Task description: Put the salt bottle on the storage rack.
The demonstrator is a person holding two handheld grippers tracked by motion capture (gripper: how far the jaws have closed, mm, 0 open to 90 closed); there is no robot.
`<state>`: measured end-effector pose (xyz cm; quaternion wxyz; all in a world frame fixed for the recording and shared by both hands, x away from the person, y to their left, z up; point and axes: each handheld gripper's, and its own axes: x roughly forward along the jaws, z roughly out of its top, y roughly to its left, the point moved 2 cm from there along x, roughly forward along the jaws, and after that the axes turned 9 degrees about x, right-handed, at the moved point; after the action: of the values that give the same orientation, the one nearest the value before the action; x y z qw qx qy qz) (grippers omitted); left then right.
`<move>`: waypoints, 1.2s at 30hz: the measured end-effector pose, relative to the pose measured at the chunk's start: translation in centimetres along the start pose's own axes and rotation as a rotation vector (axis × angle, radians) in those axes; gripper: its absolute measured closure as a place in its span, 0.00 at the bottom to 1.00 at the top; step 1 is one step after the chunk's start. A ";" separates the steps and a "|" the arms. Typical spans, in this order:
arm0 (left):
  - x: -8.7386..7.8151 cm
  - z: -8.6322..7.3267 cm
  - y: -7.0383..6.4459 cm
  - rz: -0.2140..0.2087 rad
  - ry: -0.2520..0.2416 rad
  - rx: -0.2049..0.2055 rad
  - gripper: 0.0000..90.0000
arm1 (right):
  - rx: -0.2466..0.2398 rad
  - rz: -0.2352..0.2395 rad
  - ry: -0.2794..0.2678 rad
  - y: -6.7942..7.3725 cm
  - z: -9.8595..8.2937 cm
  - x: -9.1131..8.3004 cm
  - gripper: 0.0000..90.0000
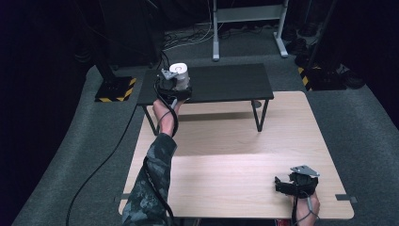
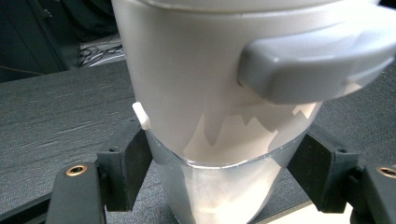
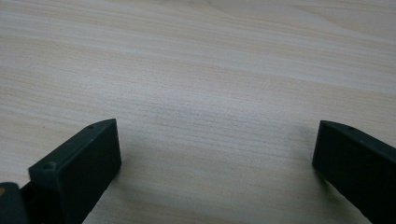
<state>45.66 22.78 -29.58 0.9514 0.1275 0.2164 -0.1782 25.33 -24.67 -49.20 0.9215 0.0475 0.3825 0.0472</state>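
My right gripper [image 1: 284,181] sits low at the near right corner of the wooden table [image 1: 235,179], just inside the near edge. Its jaws are spread wide with nothing between them, only bare woodgrain [image 3: 215,93] below. My right hand [image 1: 308,205] comes in over the near edge, wrist close to the rim. Open tabletop to its left and ahead, all the way to the shelf legs. Right edge is near; not much margin that side.

My left arm, in a camouflage sleeve [image 1: 150,183], reaches straight forward across the left half of the table, nearly full stretch. My left hand [image 1: 165,113] is past the shelf's front edge.

My left gripper [image 1: 175,89] is at the left end of the black raised shelf [image 1: 226,82], jaws closed on a white cup [image 1: 179,73] standing upright there. In the left gripper view each jaw presses one side of the cup's [image 2: 210,116] lower body, below its grey handle [image 2: 317,65]. The cup is near the shelf's left edge; the shelf is open to its right. Beyond the shelf, dark floor and a grey stand frame [image 1: 249,28].
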 end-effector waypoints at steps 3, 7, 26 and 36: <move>-0.1 -0.1 0.5 -0.022 0.001 0.009 0.29 | 0.000 0.001 0.001 0.0 0.0 0.0 0.00; -0.3 -0.1 0.5 -0.010 0.027 0.014 0.00 | -0.001 -0.001 0.001 0.0 0.0 0.0 0.00; -6.0 -13.4 -3.2 -0.074 0.058 0.029 0.00 | -0.008 -0.001 -0.002 0.1 0.0 0.0 0.00; -5.4 -21.8 -7.2 -0.185 0.248 0.011 0.01 | -0.006 0.001 0.000 0.0 0.0 0.0 0.00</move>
<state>30.29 24.76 -47.41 0.8962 0.1334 0.3421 -0.2491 25.32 -24.64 -49.19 0.9217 0.0448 0.3822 0.0489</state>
